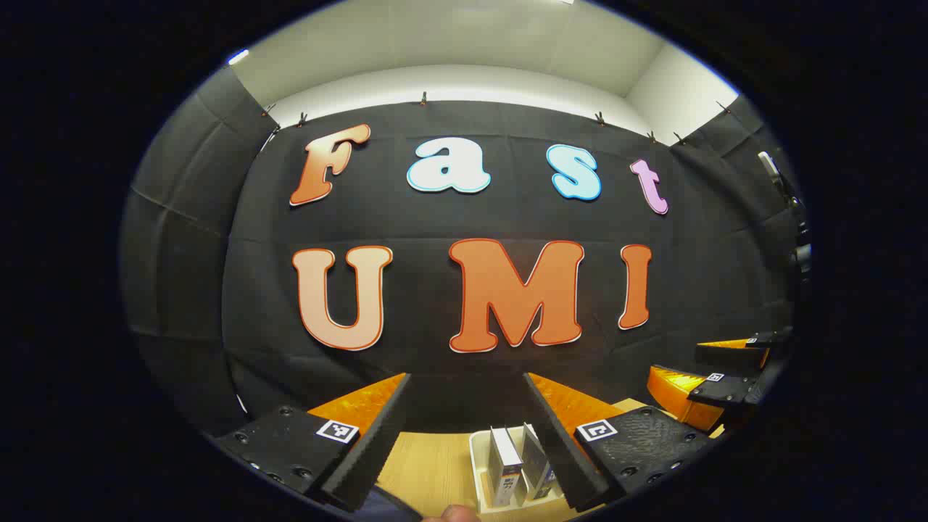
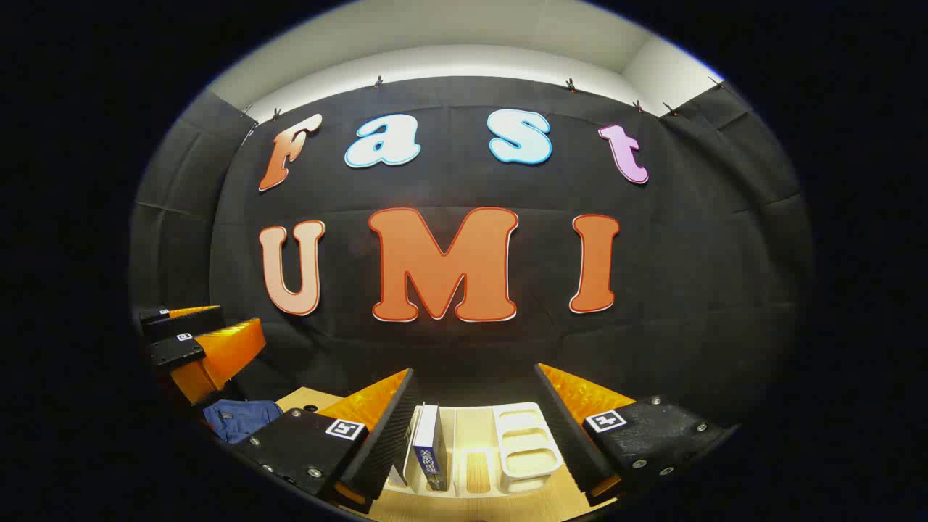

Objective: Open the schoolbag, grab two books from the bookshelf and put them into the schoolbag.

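Both hand-held grippers are raised in front of the black cloth wall, side by side. The left hand-held gripper (image 1: pixel 467 406) has its two fingers spread wide apart with nothing between them; it also shows at the left edge of the right gripper view (image 2: pixel 199 341). The right hand-held gripper (image 2: pixel 475 406) is equally wide open and empty, and it shows at the right edge of the left gripper view (image 1: pixel 725 373).

Below them lies a pale wooden counter (image 1: pixel 428 464). On it stands a white plastic bookshelf with upright dividers (image 2: pixel 522 442); in the left gripper view its near wall (image 1: pixel 475 453) appears low between the fingers. Two upright books with white covers (image 1: pixel 518 464) stand close together in it, leaning slightly. In the right gripper view, a book with a dark blue spine (image 2: pixel 429 453) stands upright in the leftmost slot, next to that gripper's left finger (image 2: pixel 380 435).

A dark blue fabric schoolbag (image 2: pixel 239 419) lies on the counter to the left of the bookshelf, under the left hand-held gripper; I can't quite tell whether it is open, as little of it is visible.
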